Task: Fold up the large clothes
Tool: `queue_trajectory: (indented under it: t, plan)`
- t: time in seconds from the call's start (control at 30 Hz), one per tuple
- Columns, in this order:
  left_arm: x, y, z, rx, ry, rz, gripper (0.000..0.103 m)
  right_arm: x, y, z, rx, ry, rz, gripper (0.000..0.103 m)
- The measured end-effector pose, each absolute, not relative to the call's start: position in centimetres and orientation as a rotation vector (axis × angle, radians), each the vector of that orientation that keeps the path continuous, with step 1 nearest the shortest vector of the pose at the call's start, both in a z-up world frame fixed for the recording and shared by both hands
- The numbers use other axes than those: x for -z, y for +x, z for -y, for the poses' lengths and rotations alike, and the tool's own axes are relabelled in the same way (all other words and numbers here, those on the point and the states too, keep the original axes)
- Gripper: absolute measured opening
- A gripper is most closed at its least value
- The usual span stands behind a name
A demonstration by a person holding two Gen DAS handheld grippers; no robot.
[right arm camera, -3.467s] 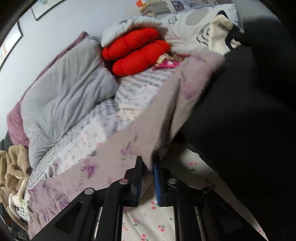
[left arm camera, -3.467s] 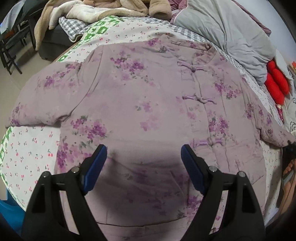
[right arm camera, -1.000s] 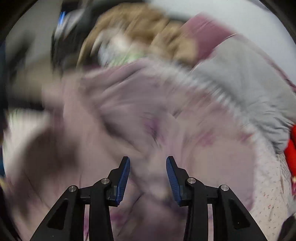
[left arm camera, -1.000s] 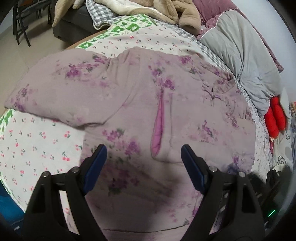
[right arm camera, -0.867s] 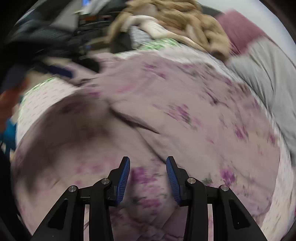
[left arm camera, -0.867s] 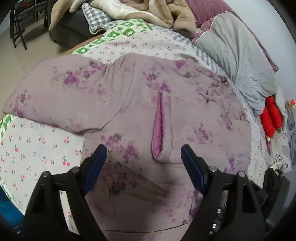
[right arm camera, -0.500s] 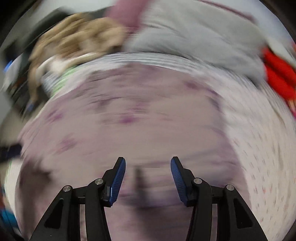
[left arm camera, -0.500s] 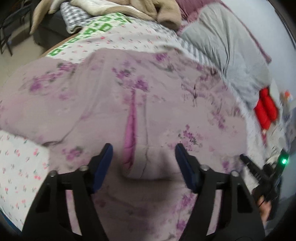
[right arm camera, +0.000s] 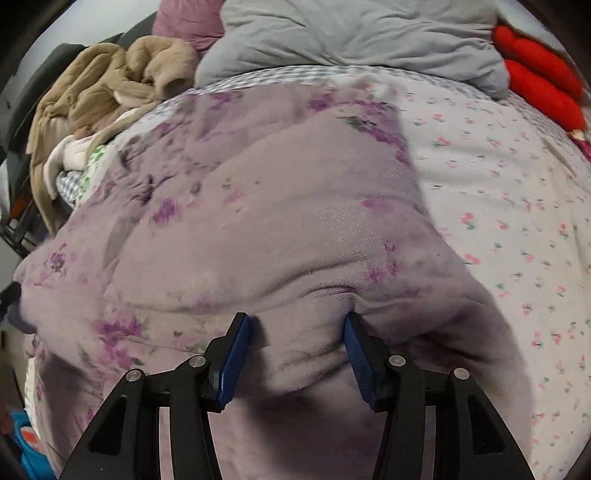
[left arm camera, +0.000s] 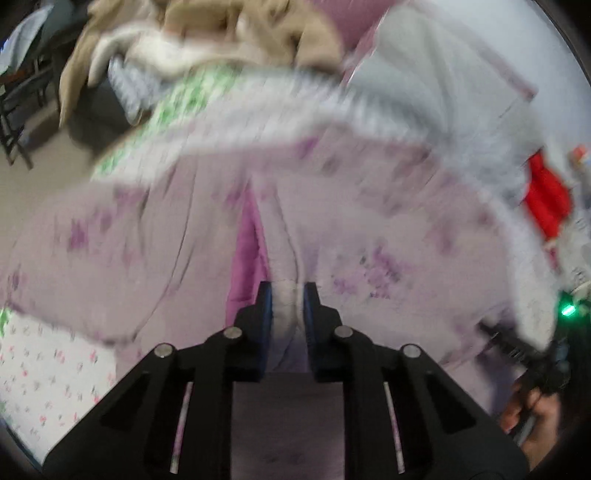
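left wrist – hand-held gripper (left arm camera: pixel 287 295) pinching jacket (left arm camera: pixel 388 236)

Lilac floral padded jacket (right arm camera: pixel 280 221) spread on bed, apparently part-folded, pink lining (left arm camera: pixel 246 251) showing.

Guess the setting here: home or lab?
Most likely a home bedroom: a floral padded jacket lies on a bed with a cherry-print sheet, a grey duvet bunched behind and red cushions beside it.

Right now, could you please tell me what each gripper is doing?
Left gripper: closing, pinching a fold of the jacket.
Right gripper: open, pressed into the jacket, gripping nothing.
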State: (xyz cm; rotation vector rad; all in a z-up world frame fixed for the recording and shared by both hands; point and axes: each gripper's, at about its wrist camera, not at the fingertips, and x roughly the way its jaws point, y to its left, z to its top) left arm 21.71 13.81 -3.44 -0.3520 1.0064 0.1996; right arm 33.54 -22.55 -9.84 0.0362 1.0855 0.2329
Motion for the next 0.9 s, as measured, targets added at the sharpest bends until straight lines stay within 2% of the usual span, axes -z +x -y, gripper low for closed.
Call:
queue_trajectory:
  t: [0.07, 0.1, 0.27, 0.3, 0.33, 0.4, 0.53, 0.67, 0.9]
  plan:
    - [7.3, 21.8, -14.1, -0.209, -0.4, -1.143, 0.019, 10.9, 33.8, 21.8, -0.221, -0.028, -1.107, 0.056]
    - [7.8, 21.7, -14.3, -0.203, -0.412, -1.145, 0.02, 11.0, 33.8, 21.7, -0.221, -0.042, -1.113, 0.057]
    - [4.6, 20.5, -14.8, -0.195, -0.336, -1.071, 0.025, 10.6, 34.3, 22.2, -0.209, -0.032, -1.133, 0.057]
    - [4.2, 20.3, -15.4, -0.21, -0.326, -1.062, 0.031, 10.3, 34.2, 22.1, -0.199, -0.042, -1.13, 0.057]
    - [3.7, 20.1, -15.9, -0.221, -0.327, -1.05, 0.045, 9.8, 34.1, 22.0, -0.187, -0.046, -1.125, 0.057]
    - [2.9, 19.3, -17.7, -0.238, -0.364, -1.021, 0.061, 8.1, 33.6, 21.6, -0.188, -0.039, -1.078, 0.058]
    - [2.8, 16.9, -22.8, -0.301, -0.537, -1.009, 0.062, 4.1, 32.3, 20.2, -0.292, 0.005, -0.98, 0.06]
    - [4.0, 13.7, -29.2, -0.451, -0.808, -0.979, 0.062, 0.8, 30.0, 16.7, -0.394, -0.041, -0.861, 0.079]
    - [9.1, 8.0, -38.1, -0.57, -1.348, -0.913, 0.062, 0.6, 25.8, 11.1, -0.513, -0.237, -0.838, 0.081]
